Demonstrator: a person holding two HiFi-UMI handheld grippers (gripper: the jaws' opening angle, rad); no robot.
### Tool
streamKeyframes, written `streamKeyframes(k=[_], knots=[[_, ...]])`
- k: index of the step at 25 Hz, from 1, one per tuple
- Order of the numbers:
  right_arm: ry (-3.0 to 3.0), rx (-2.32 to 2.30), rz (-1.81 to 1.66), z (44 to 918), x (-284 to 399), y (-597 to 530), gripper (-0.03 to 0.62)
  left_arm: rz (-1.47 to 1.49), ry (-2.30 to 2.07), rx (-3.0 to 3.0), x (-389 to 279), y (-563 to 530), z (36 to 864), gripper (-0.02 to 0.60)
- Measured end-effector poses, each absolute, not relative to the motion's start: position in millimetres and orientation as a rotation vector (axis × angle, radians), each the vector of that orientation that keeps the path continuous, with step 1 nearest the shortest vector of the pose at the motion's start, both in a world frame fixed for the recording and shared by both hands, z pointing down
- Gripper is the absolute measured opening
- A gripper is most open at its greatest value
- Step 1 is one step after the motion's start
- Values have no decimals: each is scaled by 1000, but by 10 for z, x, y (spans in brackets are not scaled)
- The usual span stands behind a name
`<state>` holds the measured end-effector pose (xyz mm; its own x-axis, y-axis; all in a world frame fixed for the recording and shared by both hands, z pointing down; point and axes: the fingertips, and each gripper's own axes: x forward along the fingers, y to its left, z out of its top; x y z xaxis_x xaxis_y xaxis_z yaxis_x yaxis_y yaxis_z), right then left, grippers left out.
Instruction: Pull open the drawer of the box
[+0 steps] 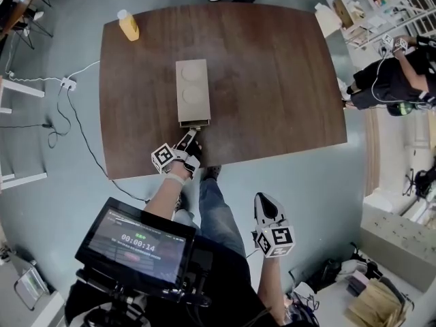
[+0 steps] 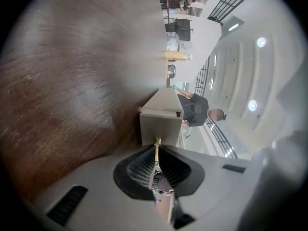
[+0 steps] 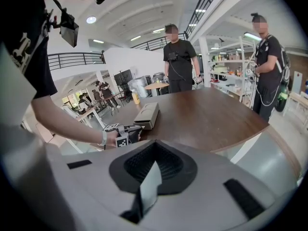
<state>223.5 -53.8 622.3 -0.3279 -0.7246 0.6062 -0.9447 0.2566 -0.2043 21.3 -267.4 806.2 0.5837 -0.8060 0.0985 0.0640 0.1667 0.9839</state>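
A long beige box (image 1: 192,87) lies on the brown table (image 1: 286,80), its short end toward me. The drawer front (image 1: 195,122) stands a little out of that near end. My left gripper (image 1: 193,134) reaches it from the table's front edge. In the left gripper view the jaws (image 2: 157,150) are shut on the drawer's thin yellow pull tab (image 2: 157,142), with the box (image 2: 161,121) straight ahead. My right gripper (image 1: 263,199) hangs off the table beside my leg, shut on nothing (image 3: 155,146). The right gripper view shows the box (image 3: 147,114) and left gripper (image 3: 136,127) from the side.
A yellow bottle (image 1: 128,26) stands at the table's far left corner. A screen (image 1: 136,240) is mounted at my chest. A power strip (image 1: 68,82) with cables lies on the floor at left. A person (image 1: 392,80) stands right of the table, another person (image 3: 178,61) beyond it.
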Motion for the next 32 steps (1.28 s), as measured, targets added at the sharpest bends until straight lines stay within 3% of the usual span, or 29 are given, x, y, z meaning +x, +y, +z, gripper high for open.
streamKeyframes(k=[32], knots=[[-2095,1634,780,6058,2197,118,-14,-700,-726,1189,313,-2053,8055,26]])
